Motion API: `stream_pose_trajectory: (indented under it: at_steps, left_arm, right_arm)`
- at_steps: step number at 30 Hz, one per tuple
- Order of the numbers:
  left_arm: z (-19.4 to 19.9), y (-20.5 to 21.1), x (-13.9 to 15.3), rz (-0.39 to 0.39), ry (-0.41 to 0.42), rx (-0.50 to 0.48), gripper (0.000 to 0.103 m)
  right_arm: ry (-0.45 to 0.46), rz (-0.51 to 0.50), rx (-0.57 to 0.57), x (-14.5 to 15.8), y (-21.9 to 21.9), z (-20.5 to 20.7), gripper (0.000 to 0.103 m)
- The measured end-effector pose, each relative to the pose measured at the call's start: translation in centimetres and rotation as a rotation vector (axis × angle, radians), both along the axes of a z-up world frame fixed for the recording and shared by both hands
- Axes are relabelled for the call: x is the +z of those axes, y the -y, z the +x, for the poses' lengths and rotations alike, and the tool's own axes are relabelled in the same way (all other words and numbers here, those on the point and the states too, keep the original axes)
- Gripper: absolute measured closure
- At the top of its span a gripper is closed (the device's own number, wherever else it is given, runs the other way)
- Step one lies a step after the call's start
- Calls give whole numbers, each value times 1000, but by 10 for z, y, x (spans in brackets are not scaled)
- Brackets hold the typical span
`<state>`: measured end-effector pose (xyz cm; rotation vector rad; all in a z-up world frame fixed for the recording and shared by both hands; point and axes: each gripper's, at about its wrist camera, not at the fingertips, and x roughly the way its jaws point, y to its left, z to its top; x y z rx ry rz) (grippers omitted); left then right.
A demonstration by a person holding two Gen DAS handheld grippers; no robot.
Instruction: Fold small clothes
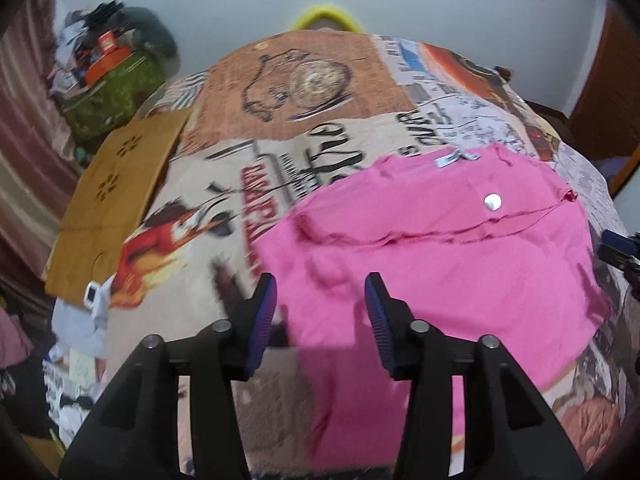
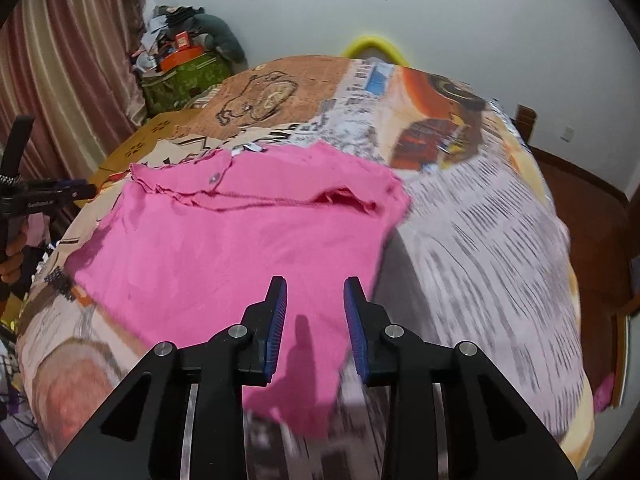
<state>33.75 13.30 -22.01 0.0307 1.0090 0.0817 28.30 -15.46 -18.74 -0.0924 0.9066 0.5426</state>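
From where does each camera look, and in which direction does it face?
Left wrist: sits behind the open left gripper, facing the pink shirt on the bed; the right gripper shows at the edge.
Right wrist: sits behind the open right gripper, facing the same shirt; the left gripper and a hand show.
Shared: shirt, bed, wall.

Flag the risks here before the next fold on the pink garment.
1. Both frames are motion-blurred, so a grab now may miss the hem of the pink cotton garment.
2. The left tool and right tool are both open and hold nothing; closing low could pinch the printed patchwork bedspread along with the cloth.
3. The upper part of the garment, near the silver snap button, is rumpled; folding over it may trap creases.
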Motion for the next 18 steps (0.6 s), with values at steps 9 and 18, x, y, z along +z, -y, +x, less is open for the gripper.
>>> stream_pose_trajectory:
  at_steps: [9, 18]
  left_arm:
    - [41, 32, -39, -5, -85, -90, 54]
    - [49, 43, -57, 15, -95, -145, 50]
  right_arm:
    - [-1, -58, 96, -19, -40, 31, 76]
    - [23, -60, 142, -21, -63, 53, 65]
